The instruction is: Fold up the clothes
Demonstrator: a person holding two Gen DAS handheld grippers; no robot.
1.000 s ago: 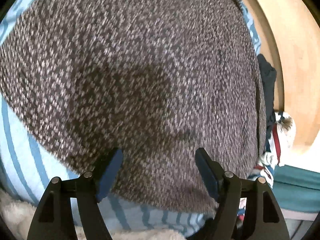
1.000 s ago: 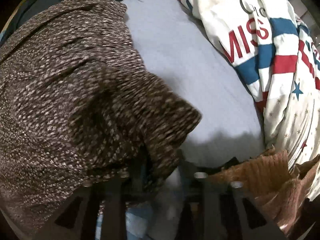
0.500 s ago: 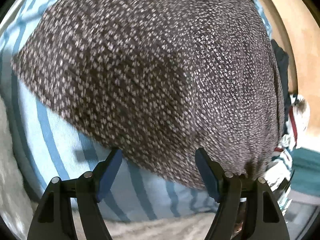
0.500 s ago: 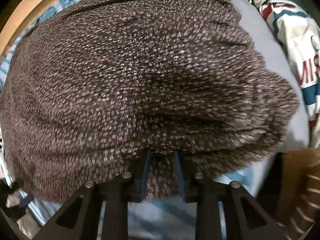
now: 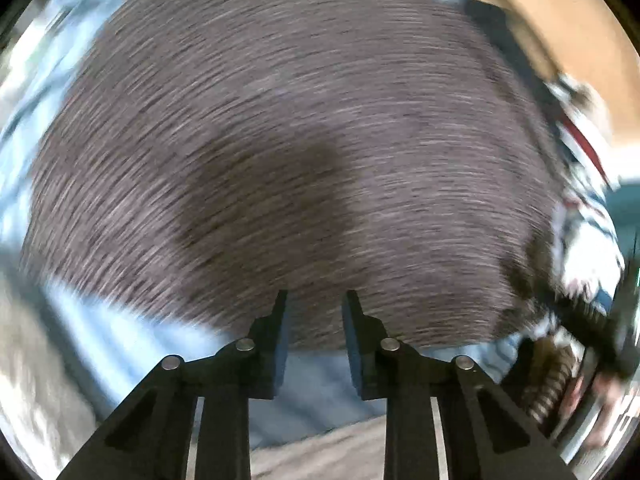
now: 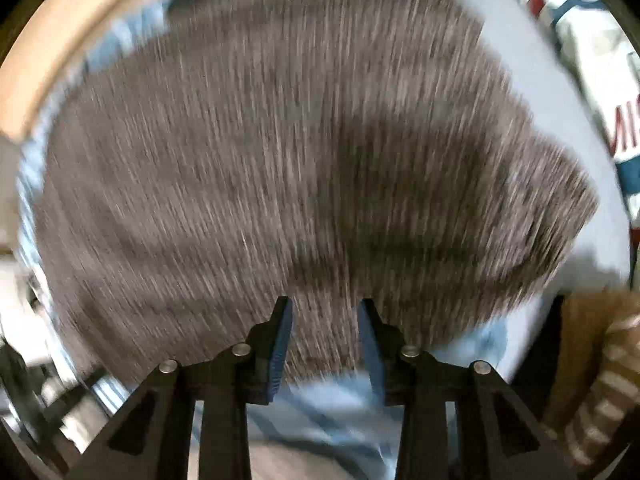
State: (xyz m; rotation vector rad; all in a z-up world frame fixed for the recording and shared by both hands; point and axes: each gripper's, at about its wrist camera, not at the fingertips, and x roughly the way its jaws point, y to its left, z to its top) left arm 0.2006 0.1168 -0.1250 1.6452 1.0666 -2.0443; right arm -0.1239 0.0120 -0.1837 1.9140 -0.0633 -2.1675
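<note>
Both views were smeared by motion blur. Nearest the left hand-held gripper point(image 5: 314, 300), its blue-padded fingers stood a moderate gap apart with nothing between them, their tips at the near hem of the brown knit sweater point(image 5: 304, 152). Just below the pads lay a light blue striped cloth point(image 5: 120, 344), and under that, closest to the camera, a pale fuzzy cover point(image 5: 320, 448). The sweater spread ahead of the gripper and filled most of the view, lying flat on the striped cloth. Farther off to the right sat a crumpled white garment with red and blue stripes point(image 5: 588, 208), and beyond it a curved light wooden edge point(image 5: 560, 20). The right hand-held gripper point(image 6: 325, 308) likewise had its fingers parted by a moderate gap, gripping nothing, with the sweater's point(image 6: 280, 152) hem showing between the tips. Light blue cloth point(image 6: 332, 404) lay directly beneath. To its right were a tan ribbed knit garment point(image 6: 600, 380) and, farther on, a plain pale grey-blue cloth point(image 6: 540, 80) and the white red-and-blue printed garment point(image 6: 592, 60). Far left ran the wooden edge point(image 6: 72, 40).
</note>
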